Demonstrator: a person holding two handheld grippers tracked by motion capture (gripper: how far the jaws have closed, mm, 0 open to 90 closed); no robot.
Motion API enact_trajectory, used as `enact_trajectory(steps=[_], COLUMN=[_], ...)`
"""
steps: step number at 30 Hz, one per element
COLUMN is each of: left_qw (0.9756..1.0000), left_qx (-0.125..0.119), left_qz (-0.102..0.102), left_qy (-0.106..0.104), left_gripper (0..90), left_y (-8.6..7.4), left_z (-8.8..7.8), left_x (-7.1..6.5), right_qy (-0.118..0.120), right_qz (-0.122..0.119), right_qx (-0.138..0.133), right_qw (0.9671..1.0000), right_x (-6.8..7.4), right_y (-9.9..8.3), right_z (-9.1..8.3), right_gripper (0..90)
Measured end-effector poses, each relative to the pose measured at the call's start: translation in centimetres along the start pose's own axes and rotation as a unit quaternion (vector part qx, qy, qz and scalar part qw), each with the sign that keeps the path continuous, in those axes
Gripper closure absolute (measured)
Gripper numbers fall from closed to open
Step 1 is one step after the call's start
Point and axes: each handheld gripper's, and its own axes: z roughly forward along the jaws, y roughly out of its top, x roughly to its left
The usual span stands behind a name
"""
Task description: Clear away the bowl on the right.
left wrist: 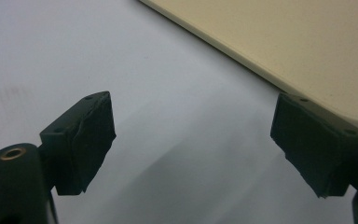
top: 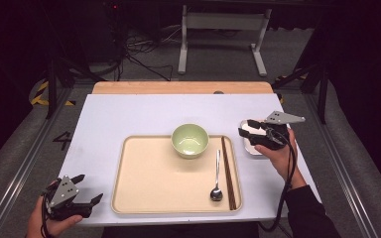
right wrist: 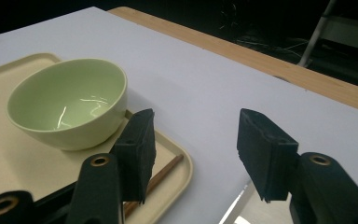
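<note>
A white table (top: 129, 114) is seen from the high view, with a wooden strip along its far edge; a beige tray (top: 149, 173) lies on the near half of it. On the tray, a pale green bowl (top: 190, 140) stands at the far edge; a metal spoon (top: 217, 177) lies to its right with its bowl end toward the person; a pair of dark brown chopsticks (top: 227, 171) lies along the tray's right rim, just beside the spoon.

The right gripper (top: 252, 133) is held above a small silver-rimmed white dish (top: 248, 147), which rests on the table just off the tray's right edge; its jaws are seen apart with nothing between them; in the right gripper view they point past the bowl toward the far table edge, and a shiny rim, probably of that dish, is glimpsed at the bottom.

The left gripper (top: 87, 191) is held at the near left corner of the table, just beside the tray's left rim; its jaws are spread wide over bare table, nothing clamped.

A dark mark resembling the digit "4" (top: 62, 140) is noted on the grey floor left of the table; no brand or label is legible on the tableware.
</note>
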Motion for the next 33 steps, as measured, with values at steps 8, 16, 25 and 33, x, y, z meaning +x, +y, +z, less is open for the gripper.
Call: enact_trajectory(steps=[8,16,25,33], left_qw=[1.0000,1.0000,1.0000,1.0000], left_qx=[0.000,0.003,0.003,0.005], left_qz=[0.001,0.003,0.003,0.004], left_qy=[0.000,0.000,0.002,0.002], left_gripper=[14.6,14.6,14.5,14.5], left_y=[0.0,0.0,0.0,0.0], left_z=[0.0,0.0,0.0,0.0], left_x=[0.0,0.0,0.0,0.0], right_qy=[-0.011,-0.030,-0.075,-0.097], right_qz=[0.004,0.011,0.021,0.038], right_qx=[0.005,0.007,0.006,0.013], right_qw=[0.9999,0.9995,0.9969,0.9945], right_x=[-1.1,-2.3,-3.7,-5.3], right_y=[-0.7,-1.3,-1.8,-2.6], right_z=[-1.4,-2.5,-3.8,-4.7], right_gripper=[44.0,40.6,33.7,33.3])
